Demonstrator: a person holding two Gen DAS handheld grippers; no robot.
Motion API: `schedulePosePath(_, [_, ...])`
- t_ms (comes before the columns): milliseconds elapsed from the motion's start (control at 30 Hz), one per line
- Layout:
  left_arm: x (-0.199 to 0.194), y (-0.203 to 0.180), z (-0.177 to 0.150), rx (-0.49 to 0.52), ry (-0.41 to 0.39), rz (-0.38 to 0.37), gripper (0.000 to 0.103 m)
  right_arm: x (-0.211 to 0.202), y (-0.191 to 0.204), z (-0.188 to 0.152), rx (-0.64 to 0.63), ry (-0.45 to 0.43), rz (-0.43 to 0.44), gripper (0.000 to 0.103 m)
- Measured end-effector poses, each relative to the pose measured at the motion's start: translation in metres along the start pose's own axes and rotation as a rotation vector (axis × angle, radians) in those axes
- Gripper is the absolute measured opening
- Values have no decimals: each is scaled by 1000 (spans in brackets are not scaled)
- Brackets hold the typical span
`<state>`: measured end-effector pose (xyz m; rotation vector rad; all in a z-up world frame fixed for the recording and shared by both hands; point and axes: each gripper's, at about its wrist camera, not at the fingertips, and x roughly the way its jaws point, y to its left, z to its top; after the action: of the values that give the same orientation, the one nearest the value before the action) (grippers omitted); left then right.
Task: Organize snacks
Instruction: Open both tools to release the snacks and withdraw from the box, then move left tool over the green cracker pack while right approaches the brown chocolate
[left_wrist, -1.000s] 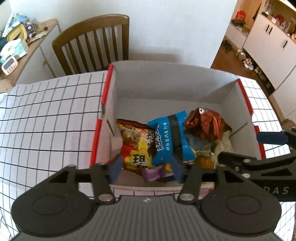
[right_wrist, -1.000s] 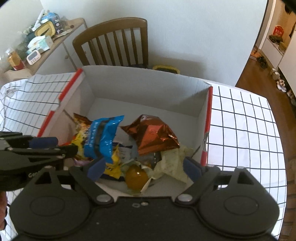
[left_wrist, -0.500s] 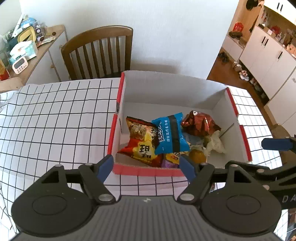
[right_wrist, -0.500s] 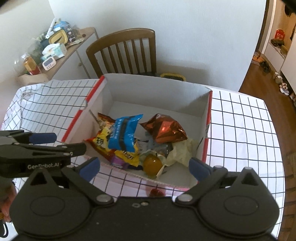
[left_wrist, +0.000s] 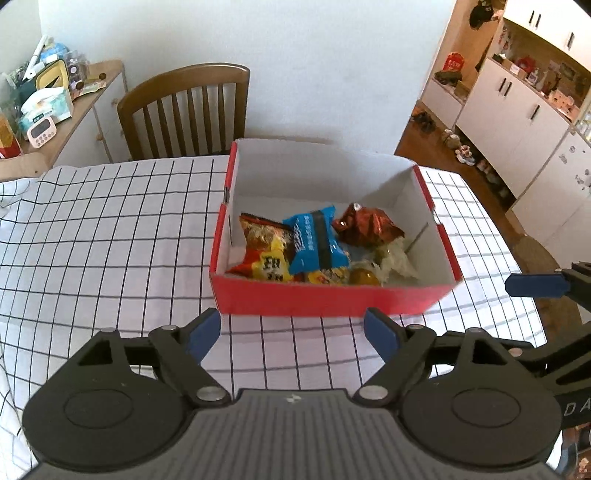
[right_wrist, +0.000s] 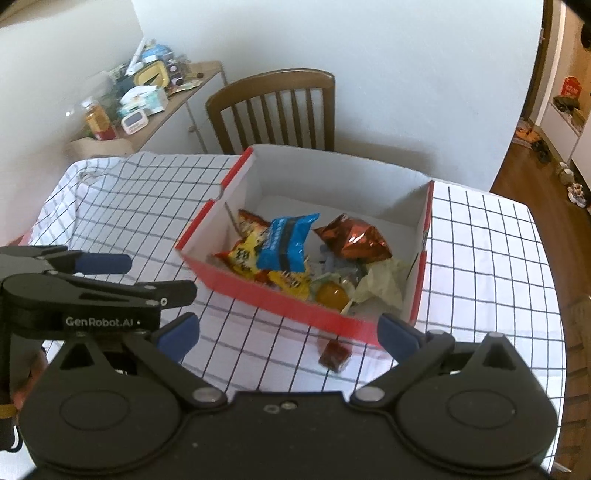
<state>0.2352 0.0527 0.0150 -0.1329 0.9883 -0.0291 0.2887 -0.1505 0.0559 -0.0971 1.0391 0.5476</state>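
A red box (left_wrist: 332, 299) (right_wrist: 280, 299) with white inner walls stands on the checked tablecloth and holds several snacks: a blue packet (left_wrist: 316, 242) (right_wrist: 286, 238), a yellow-red bag (left_wrist: 260, 254) (right_wrist: 242, 254), a copper foil bag (left_wrist: 365, 225) (right_wrist: 352, 238) and a round orange sweet (right_wrist: 330, 293). A small dark red snack (right_wrist: 334, 354) lies on the cloth in front of the box. My left gripper (left_wrist: 291, 330) hovers before the box's near wall, its jaws opening with nothing between them. My right gripper (right_wrist: 288, 332) stands open and empty above the dark red snack.
A wooden chair (left_wrist: 188, 110) (right_wrist: 273, 110) stands behind the table. A side cabinet (left_wrist: 55, 114) at the left carries a timer, tissues and jars. White cupboards (left_wrist: 517, 110) line the right. Bare checked cloth (left_wrist: 92, 240) spreads left of the box.
Both grippers have pulled back and up out of the box and spread wider. The whole box and the dark red snack on the cloth have come into view.
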Motion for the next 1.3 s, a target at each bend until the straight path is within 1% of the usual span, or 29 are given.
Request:
schedulePosePath(133, [-8, 0, -17, -1, 2, -12, 85, -4, 2, -16, -7, 12, 18, 103])
schedulePosePath(333, [-5, -5, -47, 26, 36, -4, 85, 0, -4, -48, 17, 49, 15, 103])
schedulePosePath(567, [12, -21, -77, 48, 98, 6, 85, 16, -14, -81, 36, 114, 9, 103])
schedulePosePath(633, [19, -25, -85, 53, 120, 0, 85, 22, -18, -87, 46, 123, 8, 103])
schedulePosePath(700, [26, -30, -92, 54, 140, 12, 85, 28, -22, -93, 52, 136, -3, 102])
schedulePosePath(800, [39, -34, -97, 54, 172, 13, 85, 37, -30, -101, 60, 157, -19, 99])
schedulePosePath(833, [42, -37, -97, 60, 178, 15, 85, 40, -34, -103, 68, 166, -20, 95])
schedulePosePath(900, [50, -41, -100, 70, 189, 25, 85, 45, -42, -105, 90, 181, -11, 95])
schedulePosePath(1000, [63, -46, -103, 82, 216, 20, 85, 52, -53, -105, 115, 196, -9, 95])
schedulePosePath(1200, [91, -59, -106, 104, 292, -29, 85, 63, -62, -89, 135, 169, -16, 94])
schedulePosePath(1300, [104, -67, -105, 111, 317, -28, 84, 76, -64, -76, 132, 160, -17, 94])
